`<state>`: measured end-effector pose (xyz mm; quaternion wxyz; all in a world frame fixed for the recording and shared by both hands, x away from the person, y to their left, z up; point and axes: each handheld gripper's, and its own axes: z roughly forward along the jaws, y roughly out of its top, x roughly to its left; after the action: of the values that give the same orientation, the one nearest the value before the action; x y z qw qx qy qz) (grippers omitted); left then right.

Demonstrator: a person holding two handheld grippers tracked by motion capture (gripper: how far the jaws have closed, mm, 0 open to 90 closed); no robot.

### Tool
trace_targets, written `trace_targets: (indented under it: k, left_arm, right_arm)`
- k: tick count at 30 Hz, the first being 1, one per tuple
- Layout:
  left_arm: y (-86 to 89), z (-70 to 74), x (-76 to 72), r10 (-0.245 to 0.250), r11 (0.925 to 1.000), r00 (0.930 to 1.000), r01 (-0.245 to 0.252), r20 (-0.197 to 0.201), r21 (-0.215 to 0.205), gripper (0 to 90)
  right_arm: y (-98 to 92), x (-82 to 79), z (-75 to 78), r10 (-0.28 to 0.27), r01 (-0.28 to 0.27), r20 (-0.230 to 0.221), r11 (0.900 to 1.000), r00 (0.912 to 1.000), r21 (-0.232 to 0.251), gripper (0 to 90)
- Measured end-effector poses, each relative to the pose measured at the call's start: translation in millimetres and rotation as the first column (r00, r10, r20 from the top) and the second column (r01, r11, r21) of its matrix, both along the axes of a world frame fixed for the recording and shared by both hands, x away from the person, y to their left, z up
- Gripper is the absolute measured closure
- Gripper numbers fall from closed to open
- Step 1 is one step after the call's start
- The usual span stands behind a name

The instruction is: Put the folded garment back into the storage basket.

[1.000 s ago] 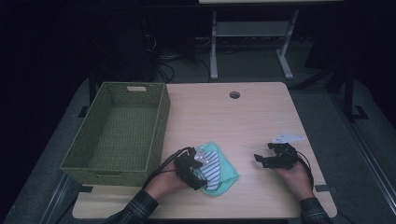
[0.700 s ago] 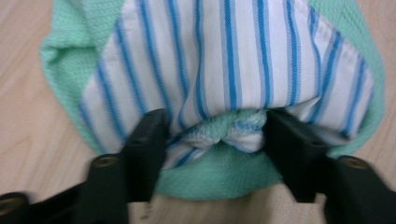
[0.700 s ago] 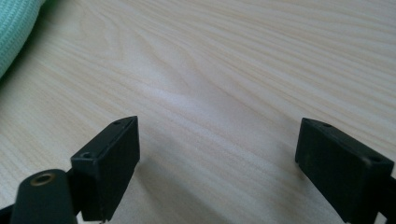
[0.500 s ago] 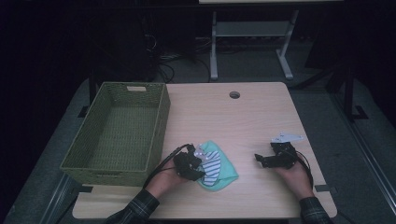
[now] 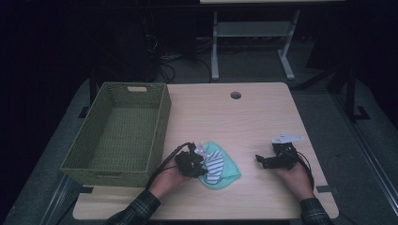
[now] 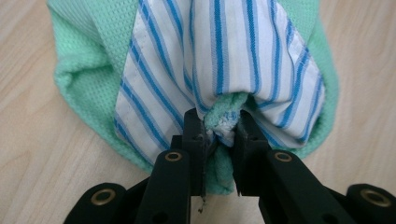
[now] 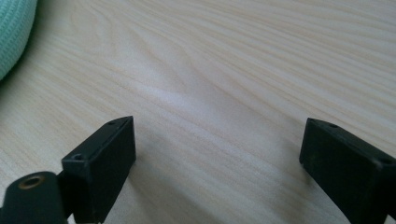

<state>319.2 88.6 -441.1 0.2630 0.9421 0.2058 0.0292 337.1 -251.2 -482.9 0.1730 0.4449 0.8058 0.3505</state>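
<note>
A mint-green cloth with a blue-and-white striped cloth bunched on it lies on the table near the front. My left gripper is at the bundle's left edge. Its jaws have just been closing and now pinch a fold of the striped cloth and green cloth between the fingertips. My right gripper rests on the table to the right, pointing left toward the cloths. Its jaws have just been opening and stand wide over bare wood, the right gripper holding nothing.
A green woven basket, empty inside, stands at the table's left, just beyond my left hand. A round cable hole sits near the far edge. A corner of the green cloth shows in the right gripper view.
The left gripper's jaws have come together on the cloth bundle's left edge. The right gripper has stayed in place on the table.
</note>
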Motion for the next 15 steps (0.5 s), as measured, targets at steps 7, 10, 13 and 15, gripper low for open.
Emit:
trace_targets:
  k: [7,10,13,15]
  left_arm:
    - [2.6,13.2,-0.1,0.009,0.9978,0.9997,-0.011,-0.022,-0.065,77.3]
    - [3.5,17.8,0.5,0.020,0.9952,0.9993,-0.023,-0.031,-0.096,77.3]
    - [5.0,25.4,1.5,0.023,0.9942,0.9991,-0.027,-0.034,-0.104,77.2]
    - [6.2,32.0,2.3,0.020,0.9934,0.9995,-0.023,-0.025,-0.113,77.2]
  right_arm:
    - [0.2,-0.1,0.1,-0.002,0.002,-0.001,1.000,1.0000,0.001,10.0]
    - [0.4,-0.1,0.0,-0.005,0.005,0.000,1.000,1.0000,0.001,10.0]
    - [0.4,-0.2,0.0,-0.005,0.005,-0.001,1.000,1.0000,0.001,10.0]
    - [0.4,-0.2,0.0,-0.005,0.005,0.000,1.000,1.0000,0.000,10.0]
